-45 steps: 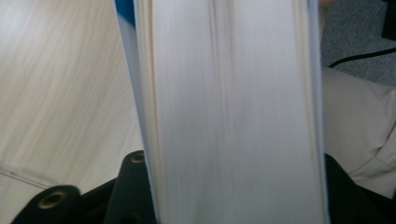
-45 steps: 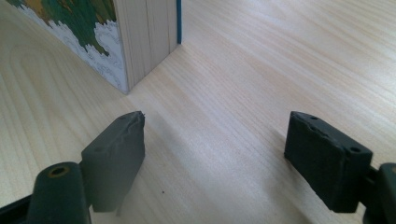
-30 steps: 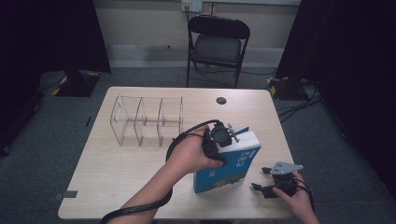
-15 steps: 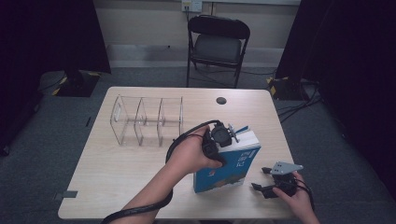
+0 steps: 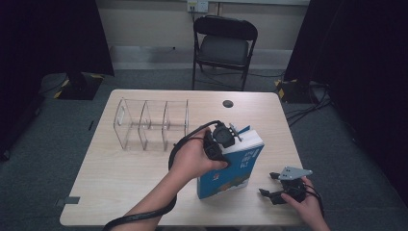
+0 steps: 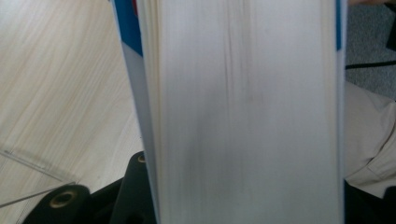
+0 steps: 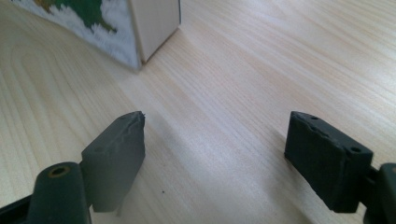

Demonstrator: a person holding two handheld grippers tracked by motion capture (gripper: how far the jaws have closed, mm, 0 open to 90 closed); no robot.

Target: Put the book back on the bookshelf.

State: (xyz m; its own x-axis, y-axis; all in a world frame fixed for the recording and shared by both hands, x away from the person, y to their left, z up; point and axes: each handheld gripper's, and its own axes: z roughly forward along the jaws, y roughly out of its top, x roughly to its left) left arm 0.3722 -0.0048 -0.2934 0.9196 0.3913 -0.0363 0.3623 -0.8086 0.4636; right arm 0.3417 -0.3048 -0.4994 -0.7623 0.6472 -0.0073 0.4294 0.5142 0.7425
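Your right gripper (image 5: pixel 275 186) rests low at the table's (image 5: pixel 120 178) near edge, just right of the book (image 5: pixel 231 171), its tongs spread over bare wood with nothing between them. Your left forearm reaches diagonally in from the near edge, hand wrapped over the left gripper (image 5: pixel 226 137), which bears down on the book's top edge. The blue-covered book stands upright, slightly tilted, and the tongs, just closing further, pinch its thick page block (image 6: pixel 243 112). Beyond the book, to its left, stands a clear divided organizer (image 5: pixel 150 124).
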